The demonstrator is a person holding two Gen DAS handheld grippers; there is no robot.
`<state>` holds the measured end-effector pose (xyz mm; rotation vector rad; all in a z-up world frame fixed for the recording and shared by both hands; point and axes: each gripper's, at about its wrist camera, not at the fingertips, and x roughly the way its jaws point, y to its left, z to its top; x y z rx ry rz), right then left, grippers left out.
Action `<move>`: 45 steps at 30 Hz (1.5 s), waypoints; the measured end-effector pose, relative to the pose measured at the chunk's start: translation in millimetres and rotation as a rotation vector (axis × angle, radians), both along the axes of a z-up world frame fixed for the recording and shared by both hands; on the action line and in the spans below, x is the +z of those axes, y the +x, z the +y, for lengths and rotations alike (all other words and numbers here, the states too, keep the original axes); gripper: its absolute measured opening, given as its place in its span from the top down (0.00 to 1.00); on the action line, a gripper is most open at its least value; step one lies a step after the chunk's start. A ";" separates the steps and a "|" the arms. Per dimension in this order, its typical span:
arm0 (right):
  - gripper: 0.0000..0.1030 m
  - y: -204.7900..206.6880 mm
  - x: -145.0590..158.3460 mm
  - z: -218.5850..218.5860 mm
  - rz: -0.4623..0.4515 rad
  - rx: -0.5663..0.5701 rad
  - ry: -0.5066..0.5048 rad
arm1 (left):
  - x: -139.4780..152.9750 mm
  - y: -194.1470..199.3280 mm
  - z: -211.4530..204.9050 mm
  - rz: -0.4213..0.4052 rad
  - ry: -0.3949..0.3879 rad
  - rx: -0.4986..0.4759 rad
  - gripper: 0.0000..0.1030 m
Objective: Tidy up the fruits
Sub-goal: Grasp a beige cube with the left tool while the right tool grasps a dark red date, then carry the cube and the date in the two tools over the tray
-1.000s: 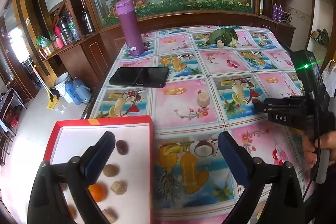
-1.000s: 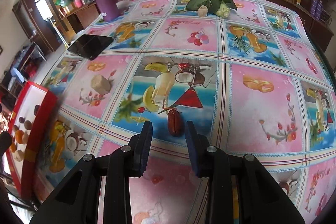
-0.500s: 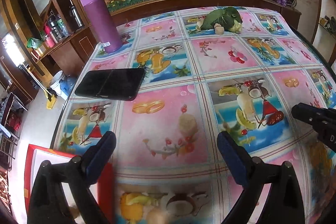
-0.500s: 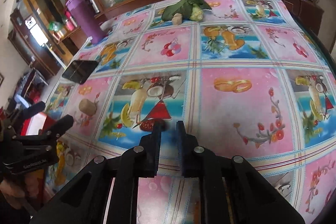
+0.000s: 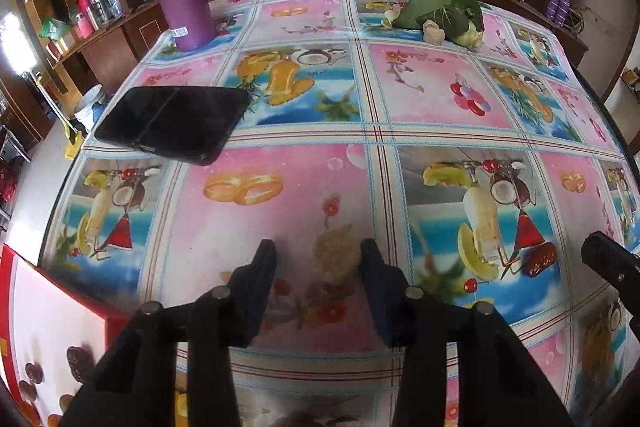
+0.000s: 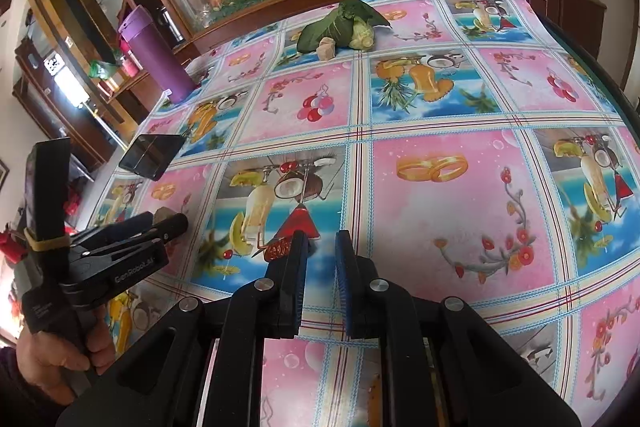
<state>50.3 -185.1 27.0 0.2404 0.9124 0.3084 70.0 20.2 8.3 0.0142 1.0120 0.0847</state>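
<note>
Red tray (image 5: 56, 301) of fruits: left wrist view only.

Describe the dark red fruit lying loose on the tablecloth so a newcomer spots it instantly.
On the glossy fruit-print tablecloth, find the blue panel in front of the right gripper. The wrinkled, oblong dark red date lies there beside the printed red triangle, just outside the shut jaws. Unlike the pale beige lump nearby, it is dark, shiny and elongated.
</note>
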 end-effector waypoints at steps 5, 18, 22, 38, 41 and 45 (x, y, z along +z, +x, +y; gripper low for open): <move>0.86 0.4 0.5 -1.3 -0.014 -0.006 -0.004 | 3.1 -0.3 -2.2 -0.015 -0.031 -0.013 0.74; 0.86 -9.7 16.2 -5.3 -0.136 -0.013 0.056 | 67.2 -87.2 -14.0 -0.221 -0.027 -0.089 0.74; 0.87 -14.8 23.4 -5.3 -0.199 -0.012 0.082 | 83.0 -124.5 -2.8 -0.270 -0.047 -0.102 0.74; 0.87 -56.6 23.3 103.1 -0.183 0.193 0.148 | 94.0 -218.6 175.0 -0.319 0.015 0.192 0.74; 0.87 -66.6 33.5 160.6 -0.177 0.298 0.162 | 91.3 -218.7 212.7 -0.299 0.058 0.247 0.74; 0.87 -73.9 48.4 233.5 -0.168 0.420 0.129 | 82.7 -214.4 256.2 -0.257 0.067 0.293 0.74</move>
